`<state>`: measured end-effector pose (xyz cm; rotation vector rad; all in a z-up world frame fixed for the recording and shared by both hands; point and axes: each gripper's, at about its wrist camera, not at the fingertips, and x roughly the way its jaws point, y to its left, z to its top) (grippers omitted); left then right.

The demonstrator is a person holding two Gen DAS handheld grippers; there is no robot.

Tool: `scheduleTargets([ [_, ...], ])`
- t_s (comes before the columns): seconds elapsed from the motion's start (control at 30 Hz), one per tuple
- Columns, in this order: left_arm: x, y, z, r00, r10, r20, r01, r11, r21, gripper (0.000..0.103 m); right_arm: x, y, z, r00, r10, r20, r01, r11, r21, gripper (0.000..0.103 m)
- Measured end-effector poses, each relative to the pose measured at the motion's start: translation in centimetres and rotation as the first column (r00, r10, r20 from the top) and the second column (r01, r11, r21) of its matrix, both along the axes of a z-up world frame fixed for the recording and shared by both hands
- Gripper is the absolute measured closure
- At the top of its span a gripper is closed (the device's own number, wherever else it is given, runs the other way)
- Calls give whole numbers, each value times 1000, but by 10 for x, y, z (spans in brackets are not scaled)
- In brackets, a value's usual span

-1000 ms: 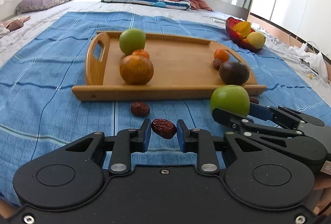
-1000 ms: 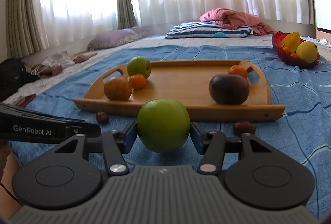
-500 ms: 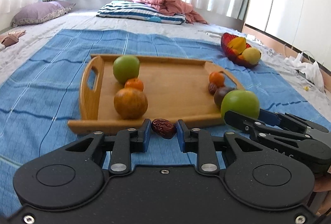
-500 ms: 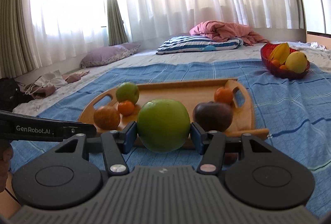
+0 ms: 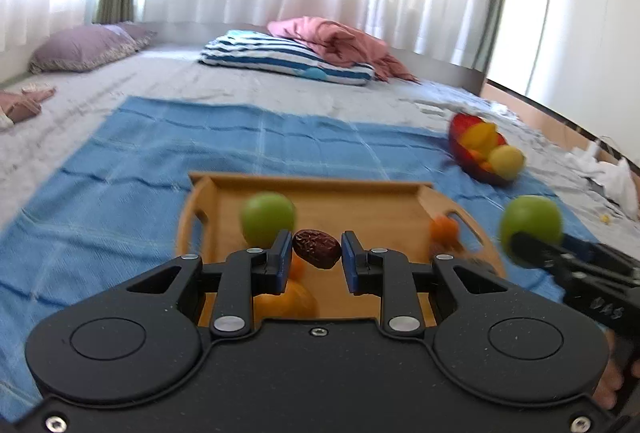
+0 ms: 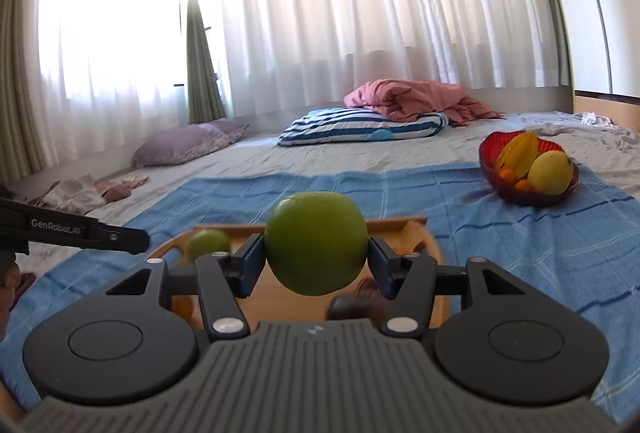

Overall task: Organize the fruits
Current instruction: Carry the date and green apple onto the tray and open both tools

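My left gripper [image 5: 316, 251] is shut on a wrinkled brown date [image 5: 317, 248], held in the air over the near part of the wooden tray [image 5: 320, 187]. My right gripper [image 6: 316, 257] is shut on a green apple [image 6: 316, 243], also lifted above the tray [image 6: 416, 225]; the same apple [image 5: 530, 219] shows at the right of the left wrist view. A second green apple [image 5: 267, 219] lies on the tray, with a small orange [image 5: 444, 229] at its right end and an orange fruit [image 5: 286, 301] partly hidden behind my left fingers. A dark fruit [image 6: 348, 307] peeks out below the held apple.
The tray rests on a blue cloth [image 5: 140, 161] spread over a bed. A red bowl [image 6: 528, 169] of yellow and orange fruit stands at the far right. A striped pillow [image 6: 360, 125], a pink blanket, a purple pillow [image 6: 188, 145] and curtains lie beyond.
Both grippers have risen and moved forward with their fruit, from the blue cloth in front of the tray to above the tray. Their grips look unchanged.
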<state>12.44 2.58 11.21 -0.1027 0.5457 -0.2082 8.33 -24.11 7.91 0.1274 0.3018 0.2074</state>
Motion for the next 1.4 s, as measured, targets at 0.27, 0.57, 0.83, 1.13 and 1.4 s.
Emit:
scheduleTargets([
  [0.27, 57, 16, 10, 998, 33, -49, -34, 999, -17, 78, 52, -27, 14, 996, -52, -79, 55, 998, 41, 44],
  [0.57, 125, 16, 6, 988, 57, -144, -58, 998, 1, 78, 120, -36, 5, 971, -56, -234, 79, 993, 88, 44],
  [0.83, 184, 8, -16, 967, 83, -240, -78, 996, 34, 78, 176, -32, -11, 936, -93, -338, 112, 993, 37, 44],
  [1.13, 214, -2, -50, 947, 103, -305, -84, 994, 76, 78, 205, -15, -36, 910, -97, -402, 93, 995, -29, 44],
  [1.4, 222, 0, -61, 942, 108, -317, -87, 993, 82, 78, 216, -10, -44, 905, -93, -414, 88, 996, -32, 44],
])
